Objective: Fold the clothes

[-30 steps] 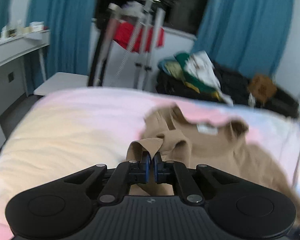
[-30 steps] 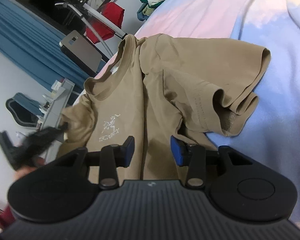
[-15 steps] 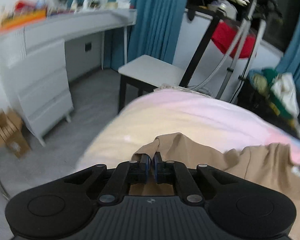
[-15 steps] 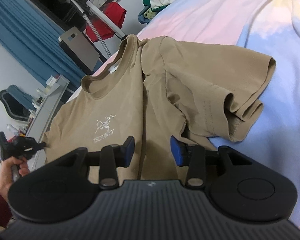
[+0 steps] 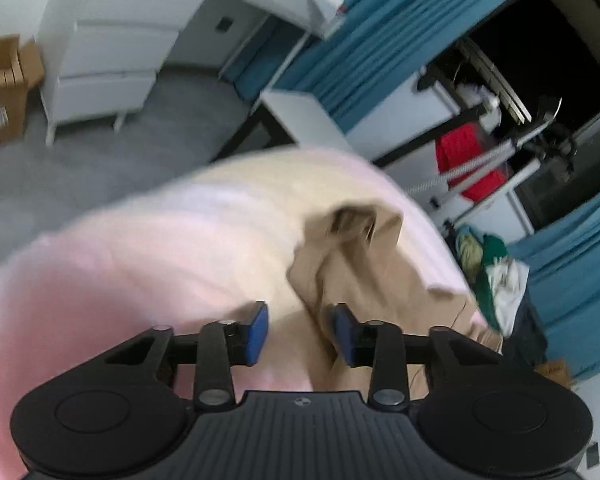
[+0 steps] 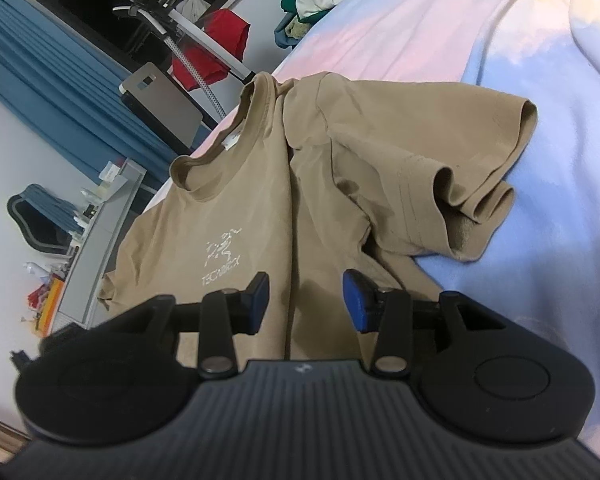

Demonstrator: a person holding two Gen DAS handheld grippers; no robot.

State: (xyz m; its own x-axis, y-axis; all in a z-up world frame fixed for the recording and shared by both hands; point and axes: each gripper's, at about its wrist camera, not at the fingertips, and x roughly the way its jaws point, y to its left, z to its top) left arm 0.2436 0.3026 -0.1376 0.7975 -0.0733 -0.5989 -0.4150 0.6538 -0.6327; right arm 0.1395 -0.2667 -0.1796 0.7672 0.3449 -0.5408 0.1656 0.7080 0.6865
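One tan cotton T-shirt [image 6: 332, 168], creased, white chest logo, on pastel fleece blanket [image 6: 540, 220] | left gripper [image 5: 301, 334] spread, empty | right gripper [image 6: 305, 301] spread, empty

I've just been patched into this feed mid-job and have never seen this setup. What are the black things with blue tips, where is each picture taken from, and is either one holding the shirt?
The black things are two handheld two-finger grippers; a person carries one in each hand. Each picture comes from a fisheye camera on a gripper, looking forward along its blue-padded fingers.

In the left wrist view, the left gripper is open and holds nothing; its right finger lies close against an edge of the tan short-sleeved T-shirt.

In the right wrist view, the right gripper is also open and empty, above the shirt's lower front. The shirt lies chest-up with its white logo showing, one sleeve crumpled, on a pastel pink, cream and blue blanket.

Nothing is folded yet.
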